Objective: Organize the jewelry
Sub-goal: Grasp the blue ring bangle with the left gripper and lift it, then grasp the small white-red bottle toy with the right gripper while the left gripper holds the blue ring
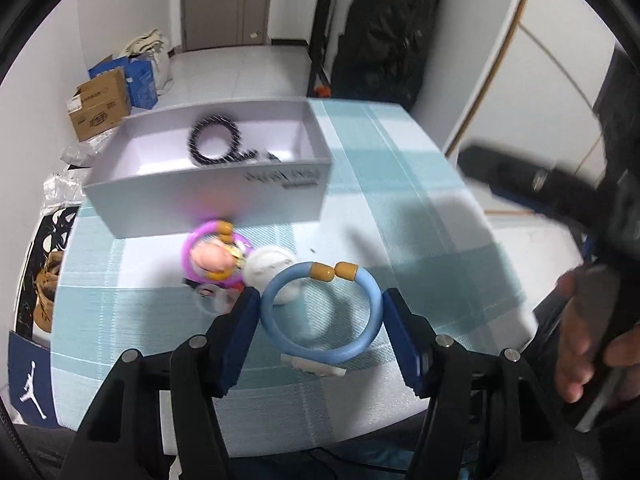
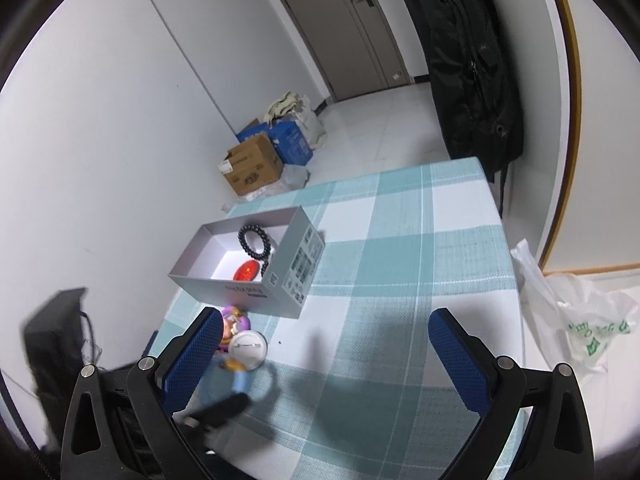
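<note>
My left gripper (image 1: 322,312) has its jaws around a light blue bangle (image 1: 320,316) with amber beads, pads touching both sides, just above the checked cloth. A purple bangle (image 1: 214,256) lies over a pink item by a white round badge (image 1: 270,266), in front of the grey box (image 1: 208,204). The box holds a black bead bracelet (image 1: 216,142) and, in the right wrist view, a red disc (image 2: 247,271). My right gripper (image 2: 326,354) is open and empty above the cloth, right of the badge (image 2: 248,350).
The table carries a teal checked cloth (image 2: 400,280). Cardboard boxes (image 2: 252,168) and bags stand on the floor beyond. A black bag (image 2: 472,64) hangs at the far right corner. A white plastic bag (image 2: 576,320) sits right of the table.
</note>
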Motion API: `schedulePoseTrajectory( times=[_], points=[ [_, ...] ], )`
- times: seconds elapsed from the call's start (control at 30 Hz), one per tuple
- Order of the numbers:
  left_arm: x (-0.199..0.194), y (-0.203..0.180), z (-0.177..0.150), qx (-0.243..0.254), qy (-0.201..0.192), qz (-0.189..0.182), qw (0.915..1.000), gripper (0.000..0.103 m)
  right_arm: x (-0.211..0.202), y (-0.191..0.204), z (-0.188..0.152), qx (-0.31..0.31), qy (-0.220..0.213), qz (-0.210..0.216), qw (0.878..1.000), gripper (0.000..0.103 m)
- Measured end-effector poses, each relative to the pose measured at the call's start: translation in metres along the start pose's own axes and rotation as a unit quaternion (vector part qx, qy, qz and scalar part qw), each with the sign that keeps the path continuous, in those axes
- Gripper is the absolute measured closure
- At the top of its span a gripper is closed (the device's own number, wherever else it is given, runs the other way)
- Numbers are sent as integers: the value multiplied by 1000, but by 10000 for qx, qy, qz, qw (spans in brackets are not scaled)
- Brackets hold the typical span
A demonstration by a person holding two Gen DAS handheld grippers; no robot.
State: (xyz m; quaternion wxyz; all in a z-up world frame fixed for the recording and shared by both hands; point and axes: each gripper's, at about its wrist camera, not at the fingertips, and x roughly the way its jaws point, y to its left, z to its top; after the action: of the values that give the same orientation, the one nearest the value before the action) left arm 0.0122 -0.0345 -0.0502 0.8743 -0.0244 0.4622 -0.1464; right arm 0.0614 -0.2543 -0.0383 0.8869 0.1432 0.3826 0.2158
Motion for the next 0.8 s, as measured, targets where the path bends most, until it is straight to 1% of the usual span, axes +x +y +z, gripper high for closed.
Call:
schedulePoseTrajectory(
  times=[0.13, 0.27, 0.4, 0.53, 0.67, 0.73, 0.8],
  points=[
    [-17, 16, 5, -270, -307, -77, 9991, 45, 7, 4, -3, -88, 102, -82, 9999, 0],
    [-32, 34, 12, -520, -638, -30, 9966, 45, 17, 10, -9, -228, 300, -86, 9993, 0],
    [-41, 56, 18, -779, -876, 19, 9931, 45, 27, 23, -17, -438, 528, 1, 9976, 0],
    [-49, 79, 20, -1001, -1032, 84, 9896, 45, 38, 40, -26, -729, 719, 80, 9947, 1],
    [-53, 98, 19, -1248, -1124, 92, 9858, 45, 50, 59, -33, -1049, 867, 254, 9904, 6],
    [-54, 104, 19, -1329, -1138, 75, 9845, 45, 55, 69, -37, -1218, 935, 333, 9876, 10],
    [-54, 108, 20, -1378, -1151, 77, 9837, 45, 61, 79, -42, -1353, 1004, 414, 9848, 17]
  ],
)
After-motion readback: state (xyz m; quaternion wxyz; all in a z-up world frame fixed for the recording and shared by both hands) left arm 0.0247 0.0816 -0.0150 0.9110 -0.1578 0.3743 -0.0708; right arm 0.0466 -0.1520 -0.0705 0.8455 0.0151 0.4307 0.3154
